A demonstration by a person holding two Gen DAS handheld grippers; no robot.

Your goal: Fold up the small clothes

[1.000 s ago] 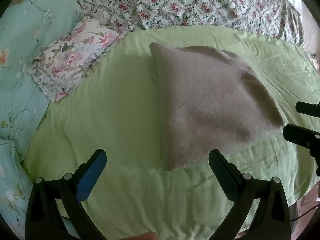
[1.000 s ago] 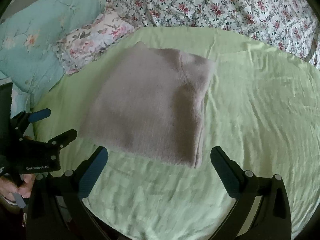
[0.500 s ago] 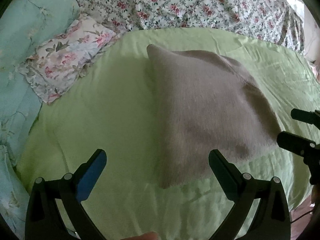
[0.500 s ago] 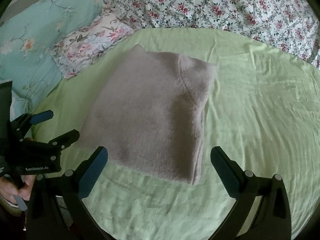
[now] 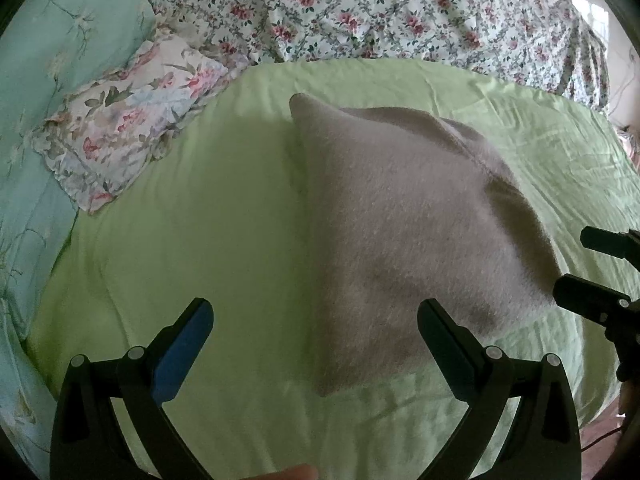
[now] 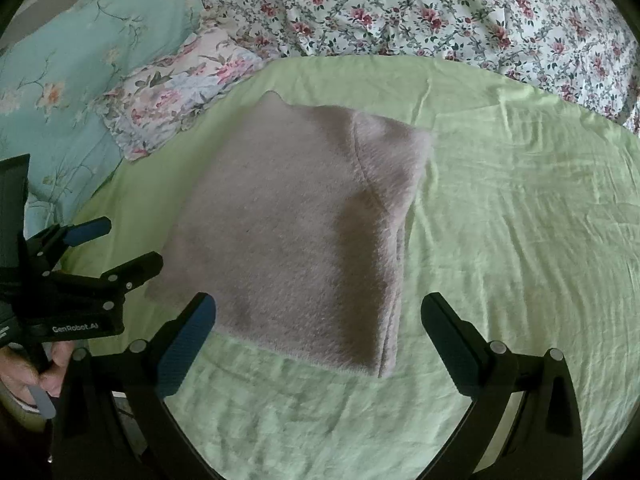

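A fuzzy beige-grey garment [image 5: 404, 216] [image 6: 300, 232] lies folded into a flat rectangle on the light green sheet [image 5: 208, 240] [image 6: 512, 216]. My left gripper [image 5: 316, 320] hovers open over the garment's near left corner, nothing between its fingers. My right gripper [image 6: 318, 316] is open too, above the garment's near edge, empty. The right wrist view shows the left gripper [image 6: 116, 246] beside the garment's left edge, a hand on its handle. In the left wrist view the right gripper [image 5: 572, 264] sits at the garment's right corner.
A floral pillow [image 5: 132, 120] [image 6: 176, 88] and a teal quilt [image 5: 60, 56] [image 6: 76, 64] lie at the left. A rose-print quilt [image 5: 380, 12] [image 6: 440, 12] covers the far side. The green sheet's near edge drops off at lower right [image 5: 592, 400].
Both grippers have moved in closer over the garment, which now looks larger and lower in both views. The garment itself lies unchanged and both grippers stay open.
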